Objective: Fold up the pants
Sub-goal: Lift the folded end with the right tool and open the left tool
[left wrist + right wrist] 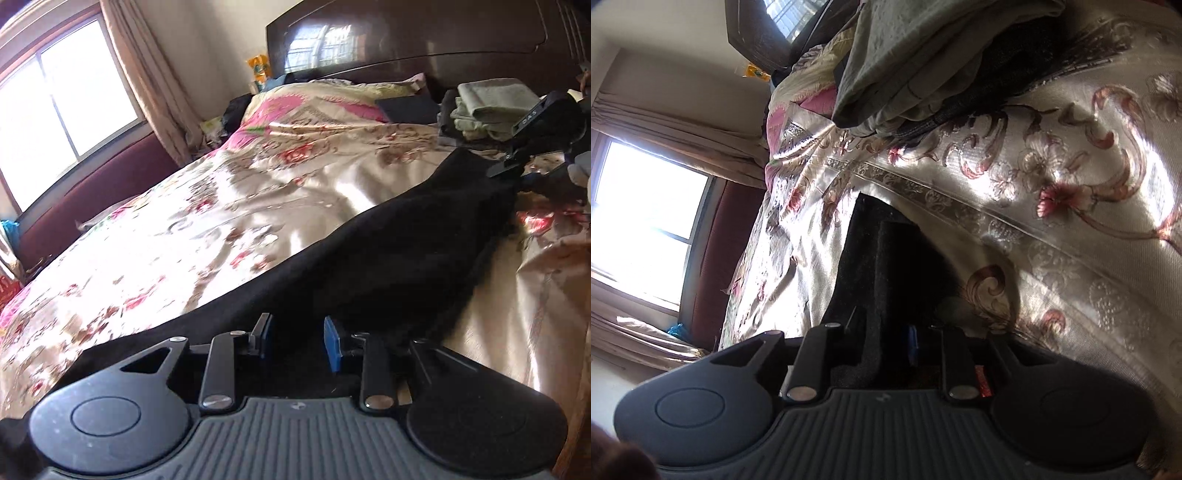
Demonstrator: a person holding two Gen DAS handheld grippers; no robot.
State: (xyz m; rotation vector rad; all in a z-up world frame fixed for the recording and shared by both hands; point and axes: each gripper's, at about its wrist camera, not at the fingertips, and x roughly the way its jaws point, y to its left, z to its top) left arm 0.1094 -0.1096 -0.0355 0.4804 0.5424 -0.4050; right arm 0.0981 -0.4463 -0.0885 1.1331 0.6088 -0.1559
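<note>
black pants (pixel 388 251) lie stretched across floral bedspread (pixel 207 206); left gripper (pixel 297 338) jaws apart over one end, right gripper (pixel 886 336) parted, fabric between, not pinched

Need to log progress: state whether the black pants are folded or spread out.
Spread out: the black pants lie as one long strip across the floral bedspread, with no cross fold visible.

Pants (pixel 388 254) lie stretched along the bed's near edge, on the bedspread (pixel 207 206). Stack of folded clothes (pixel 484 107) sits on the bed beyond the pants' far end, before the headboard (pixel 406 33). Window (pixel 62 107) stands across the bed.
</note>
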